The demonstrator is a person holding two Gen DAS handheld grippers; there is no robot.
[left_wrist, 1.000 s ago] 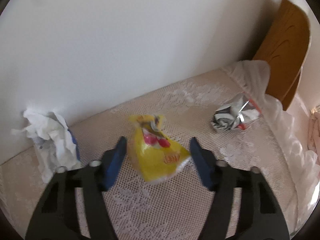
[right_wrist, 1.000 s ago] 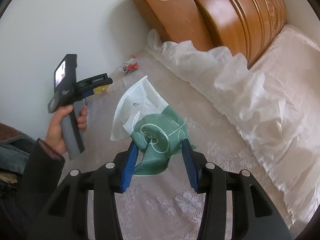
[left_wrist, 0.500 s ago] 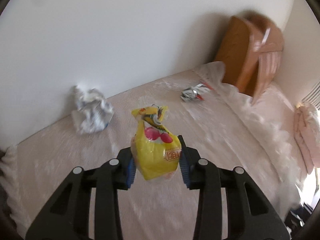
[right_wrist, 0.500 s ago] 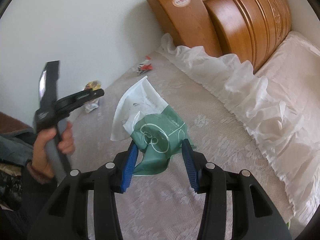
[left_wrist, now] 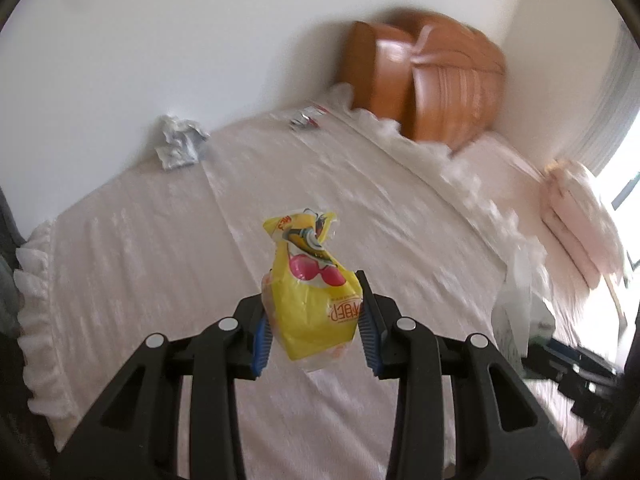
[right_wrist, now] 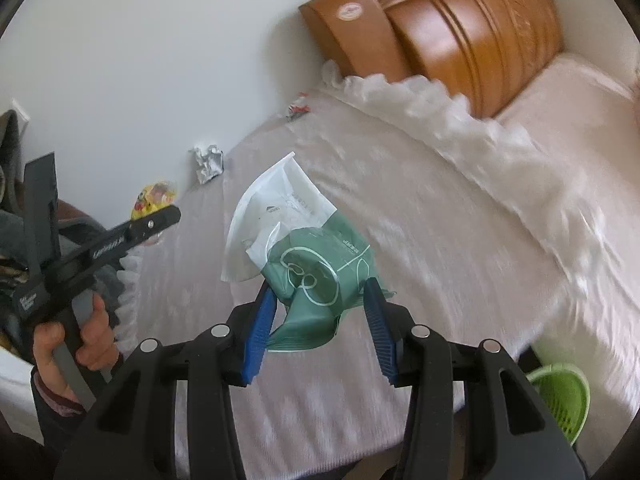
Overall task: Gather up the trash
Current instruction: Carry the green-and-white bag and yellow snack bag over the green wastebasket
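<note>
White wall and a bed (left_wrist: 360,184) with a pale lace cover fill the left wrist view, wooden headboard (left_wrist: 432,80) at the far end. We see the left hand-held gripper (left_wrist: 314,332) clamped on a yellow snack wrapper (left_wrist: 312,296), blue pads pressing both sides, wrapper lifted clear of the bed. Its jaws have just been closing onto that wrapper. Crumpled white paper (left_wrist: 180,144) lies by the wall; a small silver-red wrapper (left_wrist: 306,118) sits further off near the frilled pillow edge. Pink pillows (left_wrist: 580,216) on the right, blurred.

Right wrist view: same bed, headboard top right. We see the right hand-held gripper (right_wrist: 320,324) closed tight on a green and white plastic bag (right_wrist: 304,256), held above the cover. At left, a person's hand (right_wrist: 76,340) grips the other gripper's handle, yellow wrapper in its tips. Crumpled paper and the silver-red wrapper lie beyond on the bed. Green basket (right_wrist: 560,396) is on the floor beside the bed, lower right.
</note>
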